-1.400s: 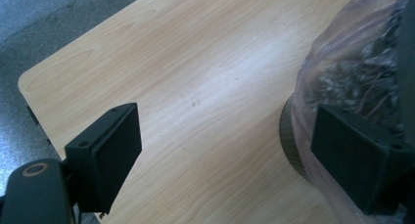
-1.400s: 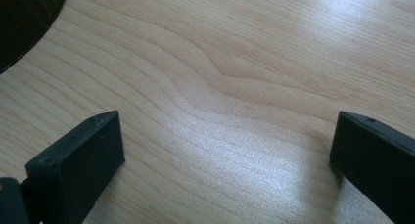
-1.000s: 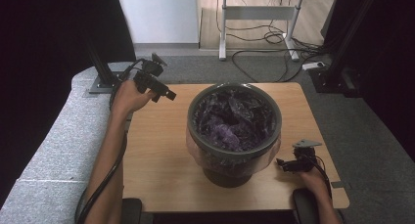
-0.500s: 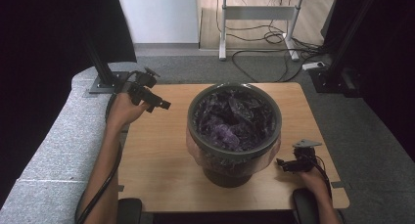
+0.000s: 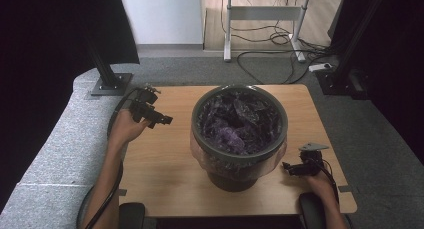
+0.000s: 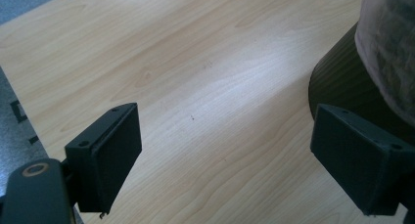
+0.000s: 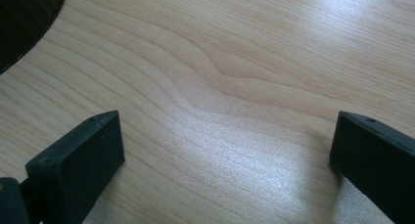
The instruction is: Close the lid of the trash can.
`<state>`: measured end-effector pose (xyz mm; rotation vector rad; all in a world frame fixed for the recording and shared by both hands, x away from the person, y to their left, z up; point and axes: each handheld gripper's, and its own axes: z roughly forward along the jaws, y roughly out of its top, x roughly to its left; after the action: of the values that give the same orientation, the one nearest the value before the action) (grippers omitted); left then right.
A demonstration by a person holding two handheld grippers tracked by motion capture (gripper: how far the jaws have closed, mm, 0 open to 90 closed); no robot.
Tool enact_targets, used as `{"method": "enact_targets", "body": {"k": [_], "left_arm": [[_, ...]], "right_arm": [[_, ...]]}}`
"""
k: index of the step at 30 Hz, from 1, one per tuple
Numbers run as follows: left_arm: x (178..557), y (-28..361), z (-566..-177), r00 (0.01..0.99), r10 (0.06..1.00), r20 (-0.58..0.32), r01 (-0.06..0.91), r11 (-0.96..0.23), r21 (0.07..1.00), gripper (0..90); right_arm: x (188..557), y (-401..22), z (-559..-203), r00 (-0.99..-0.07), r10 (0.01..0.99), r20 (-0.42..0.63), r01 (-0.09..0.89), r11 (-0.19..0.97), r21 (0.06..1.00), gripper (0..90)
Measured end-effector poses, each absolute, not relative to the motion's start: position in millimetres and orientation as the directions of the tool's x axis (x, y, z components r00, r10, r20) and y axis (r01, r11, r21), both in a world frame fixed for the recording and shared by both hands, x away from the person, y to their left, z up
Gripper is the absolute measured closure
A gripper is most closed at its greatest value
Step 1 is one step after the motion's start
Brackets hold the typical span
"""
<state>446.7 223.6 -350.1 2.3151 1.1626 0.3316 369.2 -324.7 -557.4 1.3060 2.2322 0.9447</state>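
Bin (image 5: 239, 139) blocks table (image 5: 165, 164) centre; bare wood either side.

bin (image 5: 235, 176): dark grey | liner (image 5: 239, 121): purple, perhaps crinkled | table (image 5: 165, 159): pale woodgrain | grippers: black

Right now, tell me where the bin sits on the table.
In the high view the bin stands mid-table, slightly right of centre, between the left gripper and the right gripper.

The left gripper (image 5: 162, 120) is held out from an extended forearm, its jaws wide apart with nothing between them. The right gripper (image 5: 289, 167) sits low at the near right, pointing left, jaws likewise spread wide and empty.
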Motion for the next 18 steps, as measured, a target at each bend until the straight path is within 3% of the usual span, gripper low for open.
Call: {"method": "enact_targets", "body": {"k": [18], "left_arm": [[429.6,232.7,-397.4,0.598,0.800,-0.055,0.657,-0.450,0.605,11.8]], "right_arm": [[368.8,-324.3,-557.4,-0.488,0.873,0.007,0.612,0.336,0.716,0.0]]}}
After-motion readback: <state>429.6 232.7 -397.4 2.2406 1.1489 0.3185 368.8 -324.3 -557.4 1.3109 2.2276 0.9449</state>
